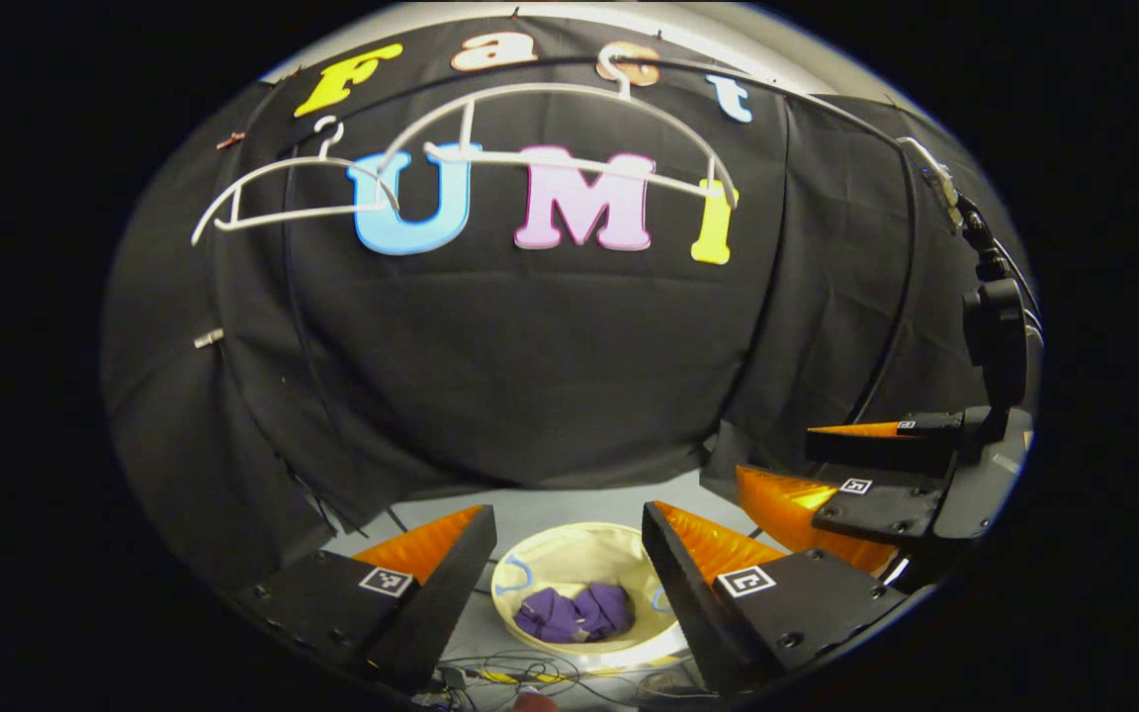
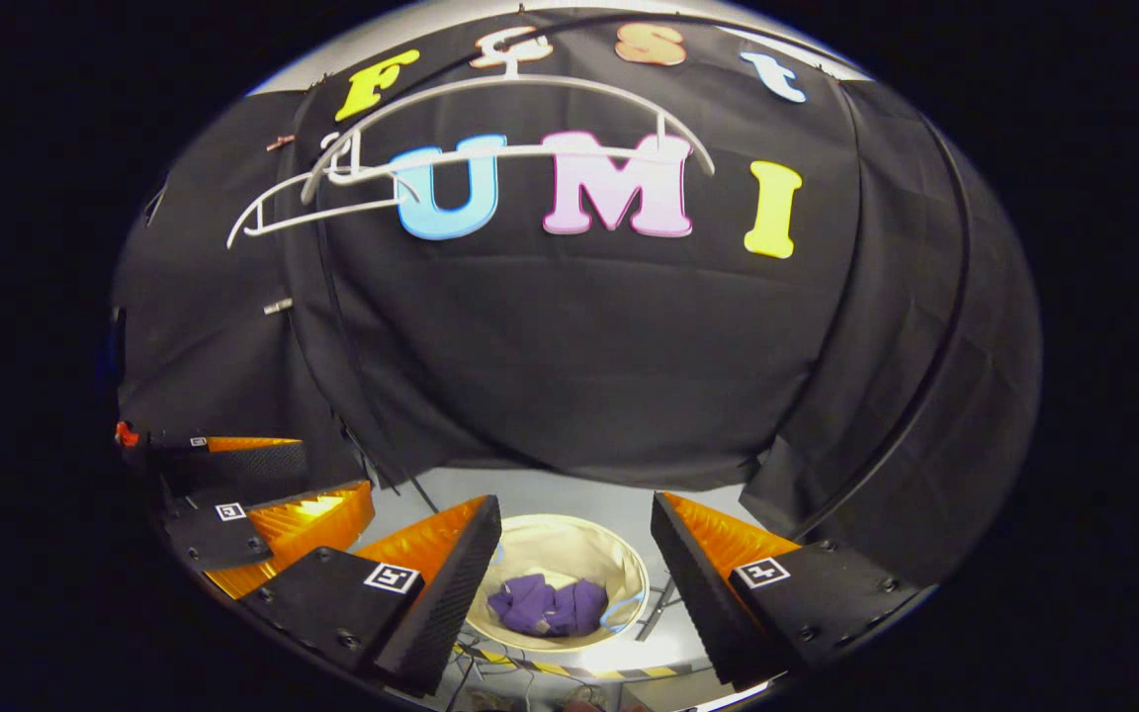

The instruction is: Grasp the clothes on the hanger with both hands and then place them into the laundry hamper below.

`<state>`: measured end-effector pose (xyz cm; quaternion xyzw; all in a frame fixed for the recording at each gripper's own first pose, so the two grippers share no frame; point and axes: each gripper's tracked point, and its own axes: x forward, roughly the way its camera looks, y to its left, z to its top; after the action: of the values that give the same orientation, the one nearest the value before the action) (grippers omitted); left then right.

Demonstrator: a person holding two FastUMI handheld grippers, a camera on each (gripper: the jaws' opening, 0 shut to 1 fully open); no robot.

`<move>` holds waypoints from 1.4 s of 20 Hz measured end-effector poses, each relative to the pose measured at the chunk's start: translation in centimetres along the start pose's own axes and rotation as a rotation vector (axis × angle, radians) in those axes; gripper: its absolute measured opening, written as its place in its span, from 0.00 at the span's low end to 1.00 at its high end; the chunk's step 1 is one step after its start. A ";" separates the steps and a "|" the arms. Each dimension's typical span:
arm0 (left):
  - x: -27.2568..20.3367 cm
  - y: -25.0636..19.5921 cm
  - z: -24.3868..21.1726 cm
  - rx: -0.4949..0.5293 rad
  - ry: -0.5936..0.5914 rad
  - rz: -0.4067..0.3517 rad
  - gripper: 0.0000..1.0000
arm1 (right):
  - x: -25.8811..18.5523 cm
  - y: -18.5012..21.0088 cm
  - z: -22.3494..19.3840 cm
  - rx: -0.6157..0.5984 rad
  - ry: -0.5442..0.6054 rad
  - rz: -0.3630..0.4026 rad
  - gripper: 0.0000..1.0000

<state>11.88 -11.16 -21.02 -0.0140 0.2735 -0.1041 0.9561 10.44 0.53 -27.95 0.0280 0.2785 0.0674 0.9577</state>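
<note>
A purple garment [image 1: 574, 613] lies crumpled in the round cream laundry hamper [image 1: 569, 554] on the floor below; the right gripper view shows the same garment [image 2: 548, 605] inside the hamper [image 2: 560, 539]. Two bare white hangers [image 1: 569, 129] [image 1: 293, 198] hang on the rail above, seen too as hangers [image 2: 520, 119] in the right gripper view. My left gripper [image 1: 569, 529] is open above the hamper with nothing between its fingers. My right gripper [image 2: 574, 519] is open too, and it appears at the right of the left gripper view as right gripper [image 1: 777, 465].
Black cloth walls close in the back and sides. Cables [image 1: 510, 677] lie on the floor in front of the hamper, and striped tape [image 2: 569, 667] runs past its base. The left gripper [image 2: 273, 485] is at the lower left of the right gripper view.
</note>
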 end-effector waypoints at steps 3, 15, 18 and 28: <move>-3.3 -0.2 3.7 0.007 -0.089 0.008 0.95 | -3.0 -0.2 4.9 -0.010 -0.117 -0.013 0.99; -16.0 0.0 17.7 0.023 -0.416 0.075 0.95 | -15.0 0.8 20.3 -0.074 -0.557 -0.078 0.97; -17.4 0.7 18.7 0.033 -0.449 0.111 0.92 | -17.0 1.1 22.0 -0.079 -0.605 -0.099 0.99; -20.3 1.2 19.6 0.029 -0.502 0.181 0.92 | -18.5 1.0 20.2 -0.013 -0.571 -0.103 0.98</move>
<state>5.57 -6.34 6.12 -0.0010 0.0264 -0.0156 0.9995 5.74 -1.52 -0.99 0.0255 -0.0017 0.0098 0.9996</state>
